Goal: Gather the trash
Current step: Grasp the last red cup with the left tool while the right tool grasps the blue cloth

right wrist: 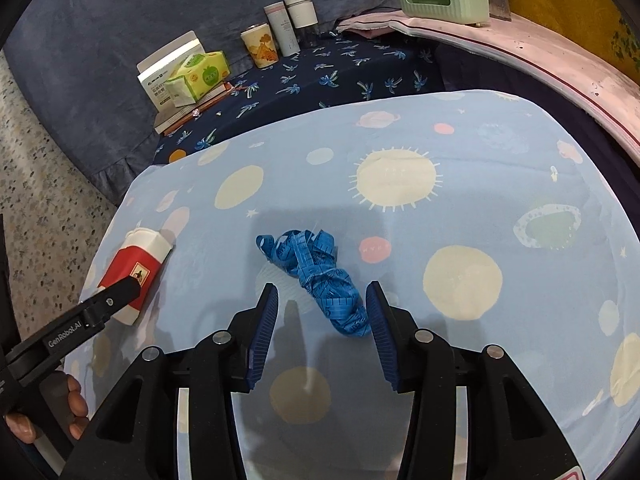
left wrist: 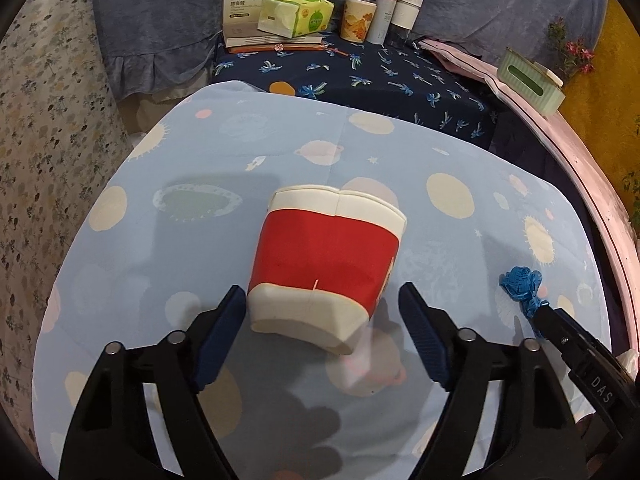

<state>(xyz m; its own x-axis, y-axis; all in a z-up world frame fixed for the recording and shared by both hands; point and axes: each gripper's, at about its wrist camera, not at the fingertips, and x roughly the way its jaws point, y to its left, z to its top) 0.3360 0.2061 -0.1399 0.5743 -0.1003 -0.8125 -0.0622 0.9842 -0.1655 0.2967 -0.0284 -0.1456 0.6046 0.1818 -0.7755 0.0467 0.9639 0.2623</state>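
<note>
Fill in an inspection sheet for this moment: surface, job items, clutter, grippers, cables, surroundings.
Surface: light blue planet-print cloth, smooth, lying over a dark blue palm-print cloth.
Job's things: red and white carton lying on its side; tangled blue measuring tape to its right, apart from it.
Clutter: at the far edge, a white box, green tissue pack, printed cup, two white containers; a green tissue holder on the pink ledge.
Grippers: left gripper open, astride the carton's near end; right gripper open, around the tape's near end.
Cables: nothing seen.
Surroundings: grey-blue fabric behind, speckled floor.
</note>
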